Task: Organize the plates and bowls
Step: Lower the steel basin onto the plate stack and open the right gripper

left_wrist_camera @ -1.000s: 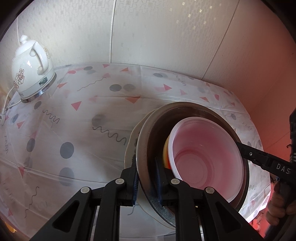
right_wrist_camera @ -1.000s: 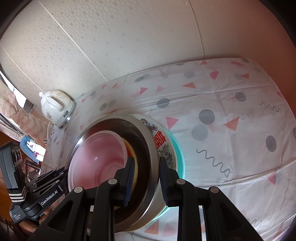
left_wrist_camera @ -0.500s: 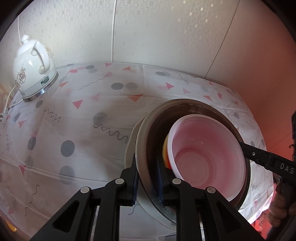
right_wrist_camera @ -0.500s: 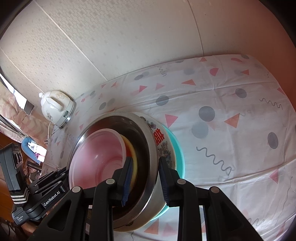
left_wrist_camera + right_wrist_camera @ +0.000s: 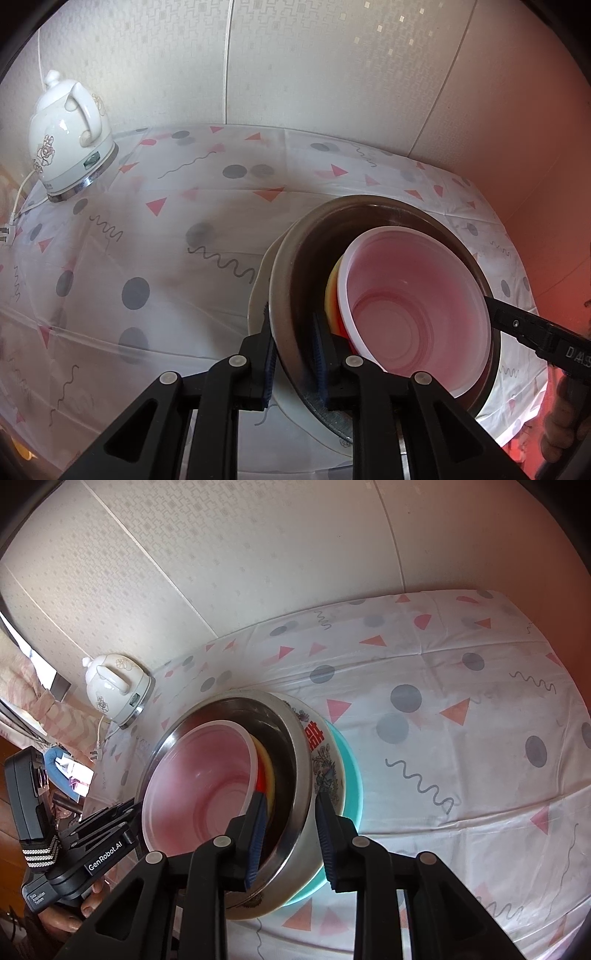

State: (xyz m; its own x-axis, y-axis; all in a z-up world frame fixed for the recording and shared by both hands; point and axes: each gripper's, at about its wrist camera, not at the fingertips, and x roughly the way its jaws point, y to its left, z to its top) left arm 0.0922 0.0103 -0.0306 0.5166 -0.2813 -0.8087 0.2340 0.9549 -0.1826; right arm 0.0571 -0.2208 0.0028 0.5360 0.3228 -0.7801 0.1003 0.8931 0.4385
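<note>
Left wrist view: the left gripper is clamped on the near rim of the steel bowl, jaws nearly closed, one pad outside the wall and one inside. A pink plastic bowl is nested in the steel bowl, with a yellow-and-red bowl wedged under its left side. A cream plate rim is seen just left of the steel bowl, beneath it. The right gripper is seen at the steel bowl's right rim. A white kettle stands far left of the steel bowl, by the wall, its cord trailing off the table edge. The patterned tablecloth between the kettle and the steel bowl lies open.

Right wrist view: the right gripper straddles the steel bowl rim, its jaws closing, with the rim and the decorated bowl between them; whether the pads are pressing cannot be told. A teal bowl sits outermost, under the stack. The left gripper is at the steel bowl's far left rim. The kettle stands behind-left of the steel bowl. Open cloth spreads right of the steel bowl to the table's edge.
</note>
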